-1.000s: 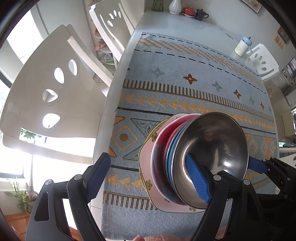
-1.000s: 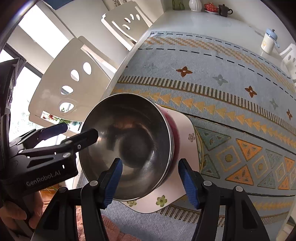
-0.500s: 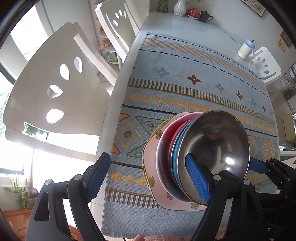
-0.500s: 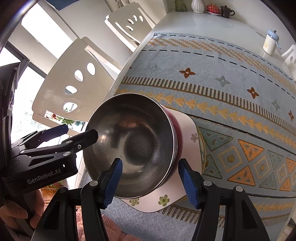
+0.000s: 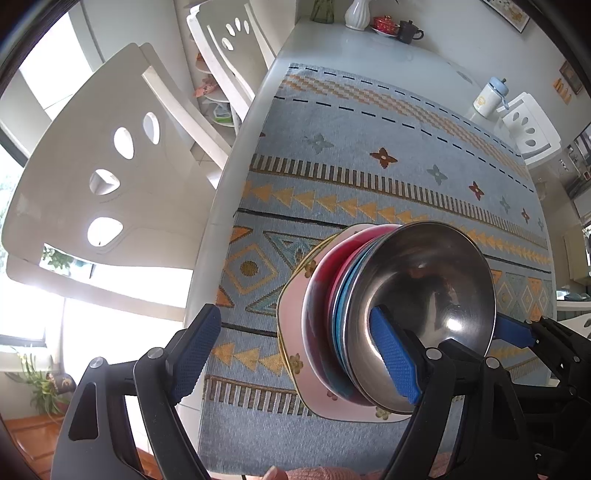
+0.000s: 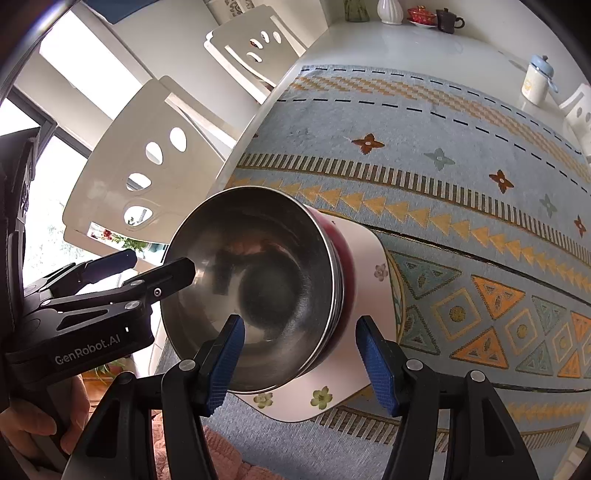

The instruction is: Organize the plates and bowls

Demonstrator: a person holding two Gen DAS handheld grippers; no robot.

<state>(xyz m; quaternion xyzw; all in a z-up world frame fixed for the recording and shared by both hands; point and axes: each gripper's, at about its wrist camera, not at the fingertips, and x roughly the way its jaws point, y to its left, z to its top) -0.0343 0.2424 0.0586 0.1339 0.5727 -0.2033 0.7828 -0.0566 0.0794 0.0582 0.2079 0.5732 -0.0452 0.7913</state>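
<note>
A stack stands on the patterned cloth near the table's front edge: a steel bowl (image 5: 424, 291) on top, blue and red dishes (image 5: 332, 291) under it, and a pink flowered plate (image 5: 291, 314) at the bottom. The stack also shows in the right wrist view, with the steel bowl (image 6: 255, 288) over the pink plate (image 6: 365, 251). My left gripper (image 5: 295, 354) is open, its right finger (image 5: 395, 358) in front of the bowl. My right gripper (image 6: 303, 365) is open, its fingers on either side of the stack's near rim. Neither holds anything.
The patterned blue cloth (image 5: 369, 147) covers the white table (image 5: 354, 44). White chairs (image 5: 92, 155) stand along the left side. A vase, a red cup and a dark teapot (image 5: 410, 31) stand at the far end, a lidded jar (image 5: 487, 98) at the far right.
Both grippers have drawn back and up a little from the stack. The stack has not moved.
</note>
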